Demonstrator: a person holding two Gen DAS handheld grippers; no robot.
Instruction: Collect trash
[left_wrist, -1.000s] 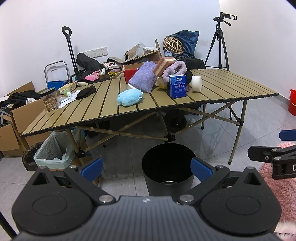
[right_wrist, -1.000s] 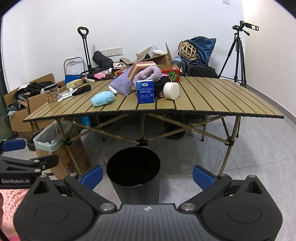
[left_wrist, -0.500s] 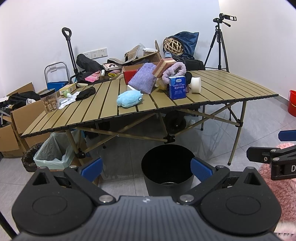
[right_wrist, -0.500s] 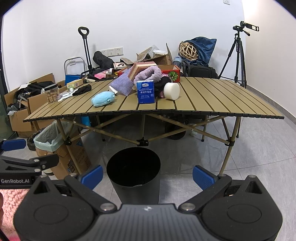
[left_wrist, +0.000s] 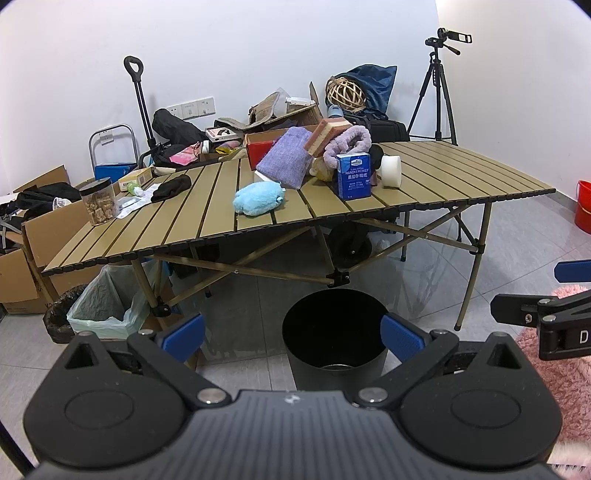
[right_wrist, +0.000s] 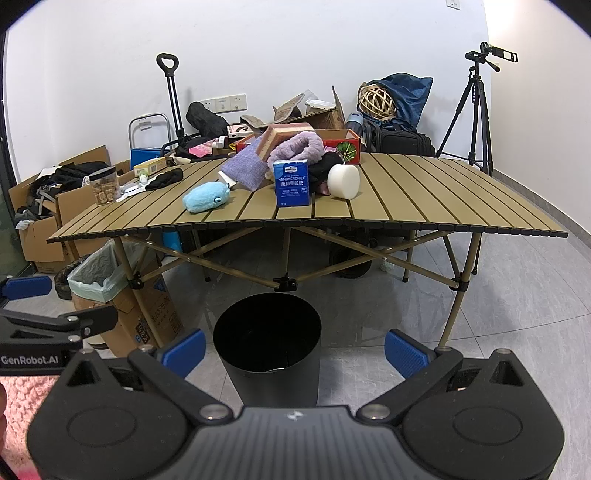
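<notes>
A black round bin (left_wrist: 334, 332) stands on the floor in front of a slatted folding table (left_wrist: 443, 177); it also shows in the right wrist view (right_wrist: 267, 343). On the table lie a blue tissue box (left_wrist: 353, 176), a light blue plush (left_wrist: 258, 198), a white roll (left_wrist: 391, 170), a purple cloth (left_wrist: 286, 157) and a black cloth (left_wrist: 171, 187). My left gripper (left_wrist: 291, 338) is open and empty, held above the floor short of the bin. My right gripper (right_wrist: 293, 350) is open and empty, beside it to the right.
A jar of snacks (left_wrist: 99, 201) stands near the table's left end. A bin lined with a pale green bag (left_wrist: 107, 306) and cardboard boxes (left_wrist: 22, 258) sit at the left. A tripod (left_wrist: 439, 88) stands at the back right. A red bucket (left_wrist: 583, 201) stands far right.
Both grippers have barely moved; the view has only shifted slightly. Both stay open and empty.
</notes>
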